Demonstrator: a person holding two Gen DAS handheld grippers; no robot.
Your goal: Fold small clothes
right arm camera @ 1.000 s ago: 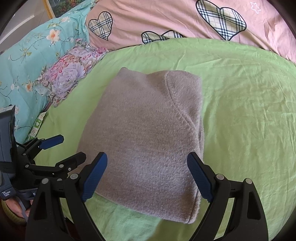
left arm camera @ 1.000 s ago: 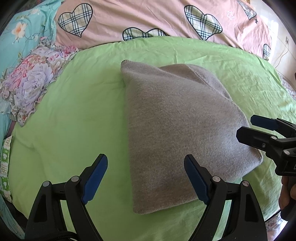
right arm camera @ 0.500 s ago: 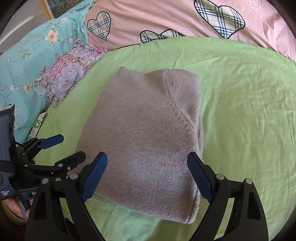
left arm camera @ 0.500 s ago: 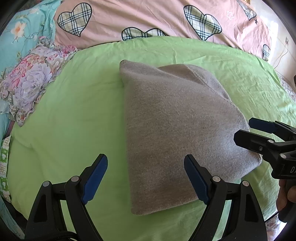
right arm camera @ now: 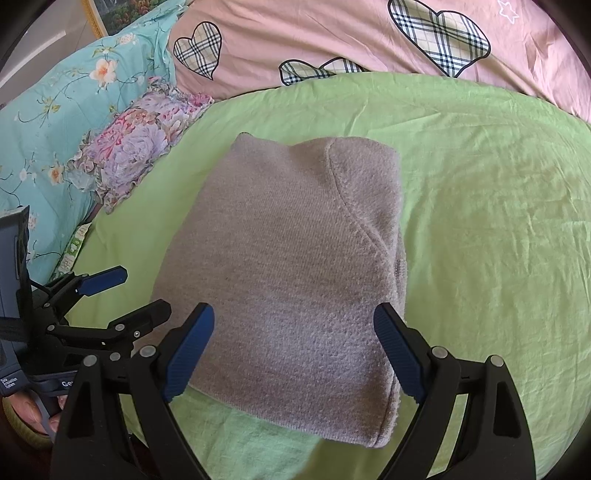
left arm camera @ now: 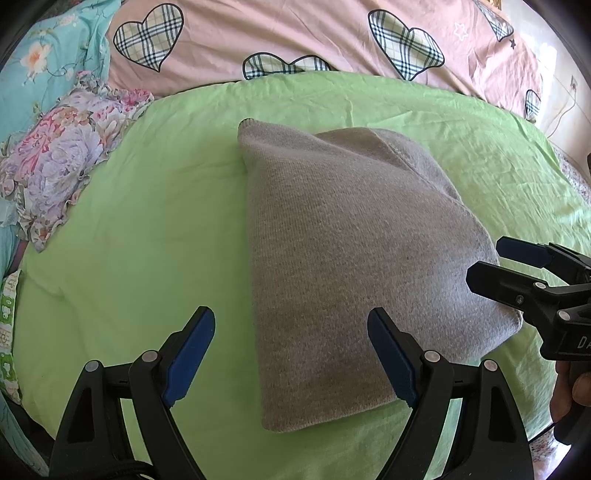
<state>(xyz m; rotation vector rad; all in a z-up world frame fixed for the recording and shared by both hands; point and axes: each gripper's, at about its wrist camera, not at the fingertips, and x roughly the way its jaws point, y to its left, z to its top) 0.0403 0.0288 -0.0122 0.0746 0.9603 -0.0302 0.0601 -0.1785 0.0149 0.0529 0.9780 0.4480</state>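
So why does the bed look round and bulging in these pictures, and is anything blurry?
Left wrist view: the fisheye lens bows the green bedsheet into a dome, with dark corners. Right wrist view: same bulge; bright, even daylight, the folded grey knitted garment sharp, soft shadow beneath its near edge.

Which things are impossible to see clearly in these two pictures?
- Inner layers of the folded grey garment: covered by its top layer in both views.
- Person's hand: cut off by the left wrist view's edge.
- Framed picture: cropped at the right wrist view's top edge.

Home bedroom: bed [left arm camera: 155, 206], floral pillow [left arm camera: 55, 166], heart-print quilt [left arm camera: 295, 33].
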